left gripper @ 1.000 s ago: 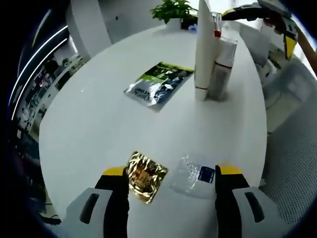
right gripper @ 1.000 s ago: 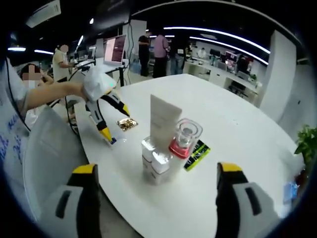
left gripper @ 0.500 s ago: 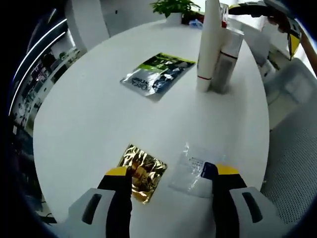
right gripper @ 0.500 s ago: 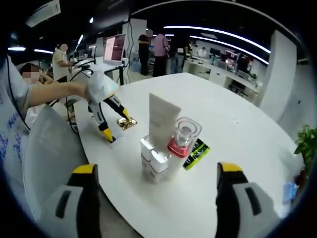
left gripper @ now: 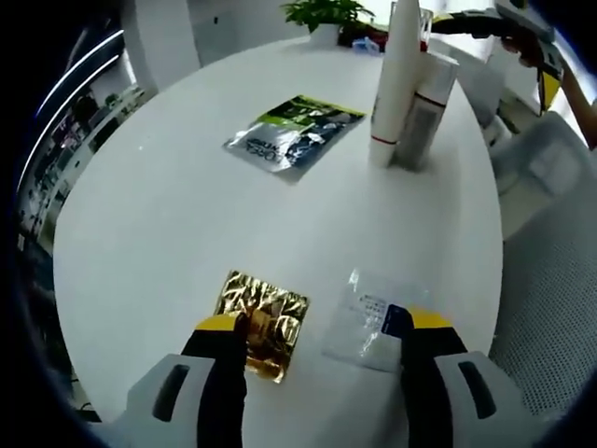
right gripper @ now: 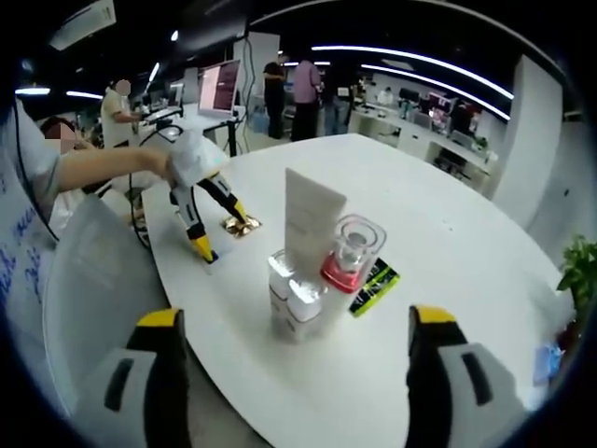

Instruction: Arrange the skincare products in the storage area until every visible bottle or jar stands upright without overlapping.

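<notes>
A tall white tube (left gripper: 395, 84) and a silver bottle (left gripper: 420, 112) stand upright together at the far side of the round white table (left gripper: 168, 224). In the right gripper view the white tube (right gripper: 312, 219), a clear jar with a red base (right gripper: 350, 252) and silver bottles (right gripper: 291, 301) form a tight upright cluster. My left gripper (left gripper: 322, 327) is open low over the table, with a gold sachet (left gripper: 261, 320) by its left jaw and a clear sachet (left gripper: 371, 320) by its right jaw. My right gripper (right gripper: 294, 322) is open in front of the cluster, holding nothing.
A silver and green sachet (left gripper: 291, 135) lies flat beyond the middle of the table. A potted plant (left gripper: 326, 14) stands at the far edge. In the right gripper view a person's gloved hand (right gripper: 191, 159) holds the left gripper (right gripper: 224, 233); people and desks are in the background.
The left gripper has dropped slightly closer to the table over the two small sachets. The upright cluster and the right gripper have held still.
</notes>
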Demonstrator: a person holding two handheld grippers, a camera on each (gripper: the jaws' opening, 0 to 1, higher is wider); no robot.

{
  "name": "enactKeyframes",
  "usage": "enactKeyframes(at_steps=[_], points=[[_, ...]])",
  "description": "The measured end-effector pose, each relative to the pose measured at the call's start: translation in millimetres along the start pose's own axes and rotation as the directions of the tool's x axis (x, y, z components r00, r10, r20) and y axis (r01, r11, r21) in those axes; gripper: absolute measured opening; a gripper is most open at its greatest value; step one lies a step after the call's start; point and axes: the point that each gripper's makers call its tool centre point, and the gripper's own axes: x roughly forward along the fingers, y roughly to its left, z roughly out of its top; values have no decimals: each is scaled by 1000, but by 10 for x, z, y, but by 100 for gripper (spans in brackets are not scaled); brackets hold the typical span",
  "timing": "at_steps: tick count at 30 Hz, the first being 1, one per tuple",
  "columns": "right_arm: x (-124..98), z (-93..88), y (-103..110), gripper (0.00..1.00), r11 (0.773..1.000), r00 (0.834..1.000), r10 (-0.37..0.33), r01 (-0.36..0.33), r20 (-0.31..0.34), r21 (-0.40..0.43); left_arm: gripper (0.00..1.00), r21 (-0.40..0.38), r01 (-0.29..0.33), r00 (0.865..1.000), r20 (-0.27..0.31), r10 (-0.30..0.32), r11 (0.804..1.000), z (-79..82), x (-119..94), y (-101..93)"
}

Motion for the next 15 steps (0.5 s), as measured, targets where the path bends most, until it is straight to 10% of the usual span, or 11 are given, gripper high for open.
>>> enactKeyframes(at_steps=[15], points=[[0, -39, -10, 100, 1000, 1000, 3, -3, -4, 5, 69, -8, -9, 999, -46, 9, 1000, -320, -169, 153]])
